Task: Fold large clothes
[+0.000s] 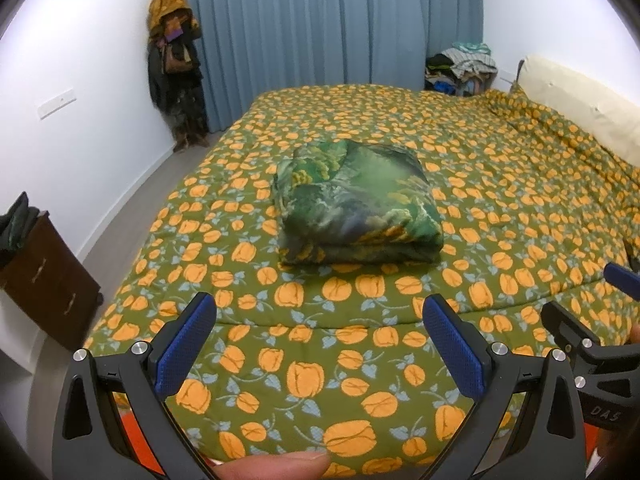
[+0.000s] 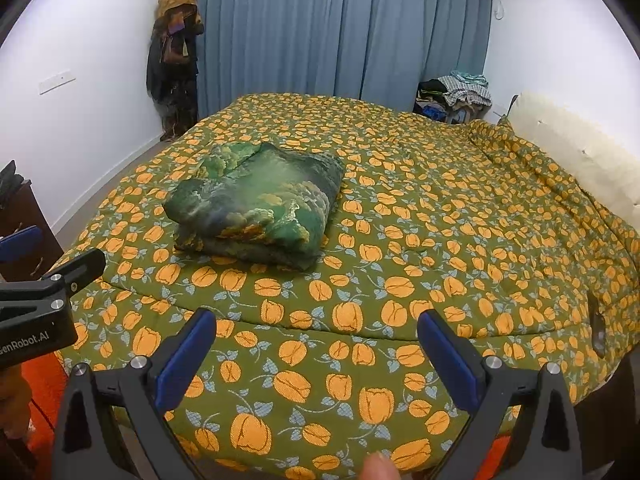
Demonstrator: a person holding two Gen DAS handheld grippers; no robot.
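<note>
A green patterned garment point(image 1: 356, 204) lies folded into a thick rectangular bundle on the bed, also in the right wrist view point(image 2: 256, 208) at centre left. My left gripper point(image 1: 320, 312) is open and empty, held above the near edge of the bed, well short of the bundle. My right gripper point(image 2: 316, 328) is open and empty, to the right of the left one, also short of the bundle. Part of the right gripper point(image 1: 592, 320) shows at the right edge of the left view. Part of the left gripper point(image 2: 44, 280) shows at the left of the right view.
The bed has a green quilt with orange flowers point(image 1: 480, 184). A cream headboard point(image 1: 580, 104) is at the right. Blue curtains point(image 1: 332, 20) hang behind. Clothes hang in the far left corner point(image 1: 176, 68). A clothes pile point(image 1: 464, 68) sits at the far right. A dark wooden cabinet point(image 1: 44, 276) stands at left.
</note>
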